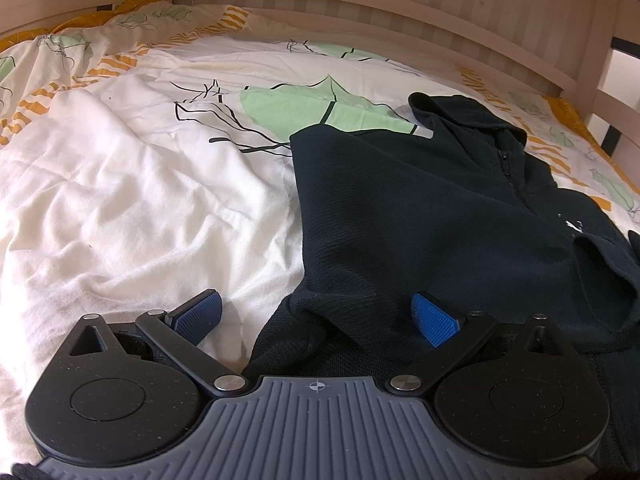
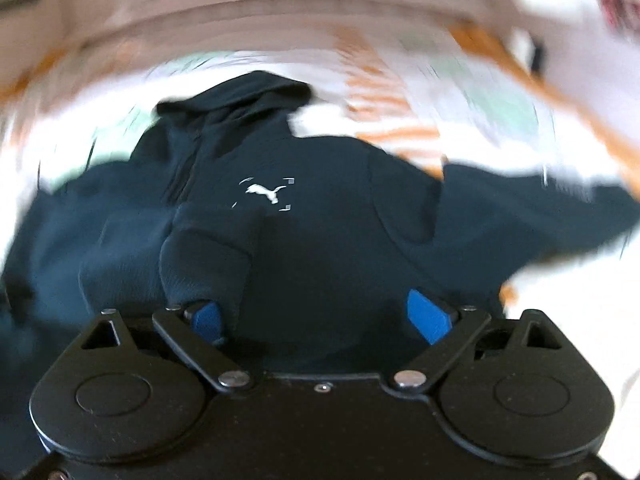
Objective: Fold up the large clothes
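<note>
A dark hooded jacket (image 1: 420,208) is found spread on a patterned bedsheet (image 1: 160,140), hood toward the wooden bed rail (image 1: 360,12), a white logo (image 2: 266,192) on the chest. One sleeve cuff (image 2: 208,256) is seen folded across the front; the other sleeve is extended sideways. The left gripper (image 1: 316,316) is held with fingers released, spread wide over the jacket's near edge, nothing grasped. The right gripper (image 2: 320,316) is likewise spread wide above the chest, the cuff beside its left pad (image 2: 208,318); contact cannot be told. The right view is heavily blurred.
</note>
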`<act>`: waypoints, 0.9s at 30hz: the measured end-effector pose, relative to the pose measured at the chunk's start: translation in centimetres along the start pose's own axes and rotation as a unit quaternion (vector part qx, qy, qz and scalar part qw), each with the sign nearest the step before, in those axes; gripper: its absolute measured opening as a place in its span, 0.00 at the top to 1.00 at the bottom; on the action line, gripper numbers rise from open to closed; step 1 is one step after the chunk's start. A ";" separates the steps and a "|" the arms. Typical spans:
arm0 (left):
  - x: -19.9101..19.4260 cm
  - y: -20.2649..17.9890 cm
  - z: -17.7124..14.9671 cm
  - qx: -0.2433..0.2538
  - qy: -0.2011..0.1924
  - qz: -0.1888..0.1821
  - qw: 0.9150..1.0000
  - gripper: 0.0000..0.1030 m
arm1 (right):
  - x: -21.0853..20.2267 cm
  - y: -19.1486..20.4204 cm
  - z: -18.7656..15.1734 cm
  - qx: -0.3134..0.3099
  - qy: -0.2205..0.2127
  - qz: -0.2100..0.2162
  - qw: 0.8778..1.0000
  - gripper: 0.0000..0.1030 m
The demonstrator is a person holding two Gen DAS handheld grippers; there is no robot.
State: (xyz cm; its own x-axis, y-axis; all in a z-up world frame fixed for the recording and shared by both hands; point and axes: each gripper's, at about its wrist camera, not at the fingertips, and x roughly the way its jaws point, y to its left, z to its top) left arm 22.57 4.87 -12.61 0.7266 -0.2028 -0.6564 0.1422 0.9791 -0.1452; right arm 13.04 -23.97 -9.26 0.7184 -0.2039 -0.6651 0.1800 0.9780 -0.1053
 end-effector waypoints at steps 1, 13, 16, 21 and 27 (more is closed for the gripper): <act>0.0 0.0 0.0 0.000 0.000 0.000 1.000 0.00 | -0.4 0.5 -0.2 -0.019 -0.007 -0.007 1.000 0.09; 0.0 0.0 0.0 -0.001 -0.001 -0.001 1.000 0.00 | -4.0 8.2 -1.1 -0.262 -0.130 -0.081 0.953 0.10; 0.0 0.0 0.0 -0.001 -0.001 -0.001 1.000 0.00 | -3.6 9.3 -1.8 -0.300 -0.135 -0.082 0.941 0.13; -0.1 0.0 0.0 -0.001 -0.001 -0.001 1.000 0.00 | -3.3 11.3 -2.9 -0.374 -0.152 -0.057 0.913 0.44; -0.1 0.0 0.0 -0.001 -0.001 0.000 1.000 0.00 | -3.0 10.7 -2.2 -0.344 -0.150 -0.018 0.927 0.94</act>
State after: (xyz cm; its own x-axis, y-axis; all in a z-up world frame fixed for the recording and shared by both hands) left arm 22.52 4.93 -12.60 0.7276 -0.2038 -0.6551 0.1418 0.9789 -0.1470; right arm 11.38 -12.77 -10.00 0.8936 -0.1382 -0.4271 -0.1894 0.7466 -0.6377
